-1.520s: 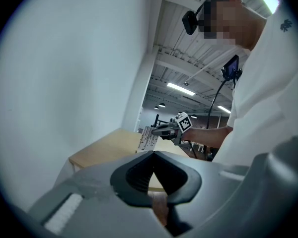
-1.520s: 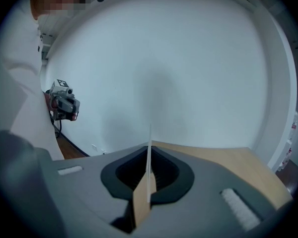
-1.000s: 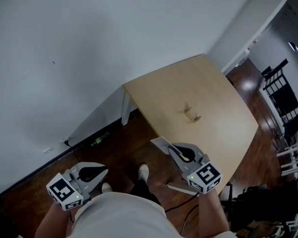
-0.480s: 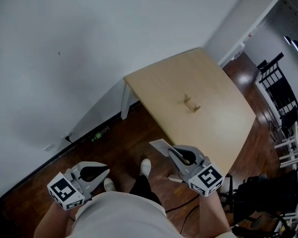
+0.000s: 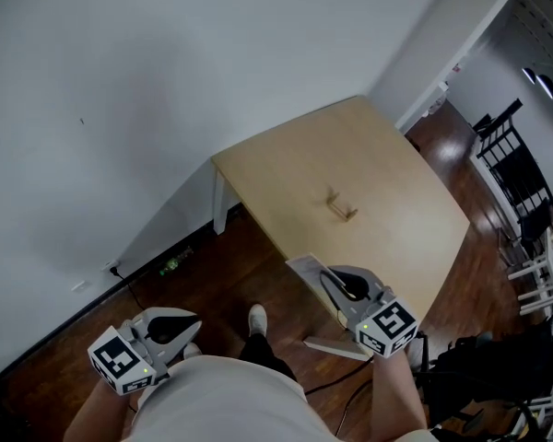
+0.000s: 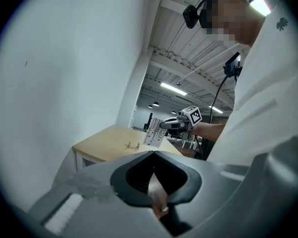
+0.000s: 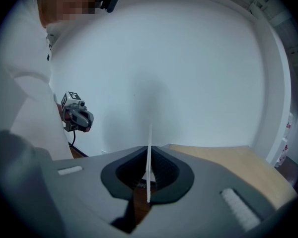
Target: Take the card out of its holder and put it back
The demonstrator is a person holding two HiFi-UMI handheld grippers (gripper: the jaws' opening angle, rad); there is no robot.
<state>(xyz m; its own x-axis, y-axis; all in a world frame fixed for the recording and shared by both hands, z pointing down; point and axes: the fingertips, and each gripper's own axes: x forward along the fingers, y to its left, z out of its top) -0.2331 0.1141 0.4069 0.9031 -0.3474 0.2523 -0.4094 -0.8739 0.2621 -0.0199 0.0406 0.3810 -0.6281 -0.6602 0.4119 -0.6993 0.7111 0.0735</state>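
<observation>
A small wooden card holder stands with nothing in it near the middle of the light wooden table. My right gripper hovers off the table's near edge, shut on a white printed card. In the right gripper view the card shows edge-on, upright between the jaws of the right gripper. My left gripper hangs low at the left over the floor, shut on nothing. The left gripper view has the left gripper in front, and beyond it the card, the holder and the table.
A white wall runs behind the table. Dark wooden floor lies below, with a cable and plug strip by the wall. Black and white chairs stand at the right. The person's shoe is near the table's white leg.
The head view has swung, so the table sits further left in it. The right gripper with the card has drifted right, nearer in line with the holder. Both grippers stay shut.
</observation>
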